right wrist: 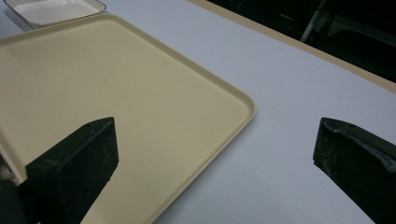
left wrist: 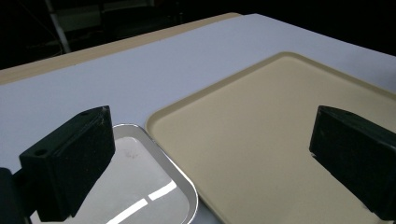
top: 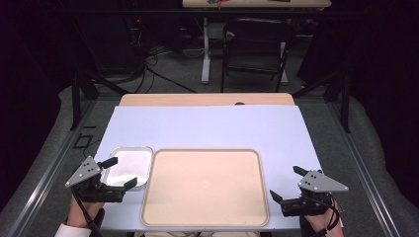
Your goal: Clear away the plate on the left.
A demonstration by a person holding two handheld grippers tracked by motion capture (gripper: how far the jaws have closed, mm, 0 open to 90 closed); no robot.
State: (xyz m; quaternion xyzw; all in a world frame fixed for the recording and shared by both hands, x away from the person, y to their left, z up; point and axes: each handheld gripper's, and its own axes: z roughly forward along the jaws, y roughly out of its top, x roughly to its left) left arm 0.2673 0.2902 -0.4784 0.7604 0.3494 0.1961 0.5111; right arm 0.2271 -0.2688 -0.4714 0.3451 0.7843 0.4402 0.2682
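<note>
1. Since our left gripper [top: 117, 173] hovers with its jaws spread wide over the near left corner of the small metal pan [top: 129, 166], we treat picking up that pan as the step in hand
2. The pan sits on the tabletop [top: 207, 126] just beside the left edge of the beige tray [top: 206, 186], empty and level, and it looks as if it nearly touches the tray's rim, though we cannot tell whether it does
3. In the left gripper view one jaw hangs over the pan [left wrist: 140, 186] and the other over the tray [left wrist: 261, 140], so we judge that we should shift the gripper leftward until both jaws bracket only the pan's rim
4. We lower one jaw inside the pan and the other outside its near wall, then close on the thin rim, because the shiny walls will likely slip under a loose pinch
5. We keep the pan flat as we lift, and avoid catching the tray's raised lip with the outer jaw
6. Our right gripper [top: 285, 183] waits at the near right corner of the tray with its jaws wide and empty; in its own view they straddle the tray's corner [right wrist: 243, 109] and the bare tabletop [right wrist: 299, 93], and we judge it can steady the tray if that gets nudged
</note>
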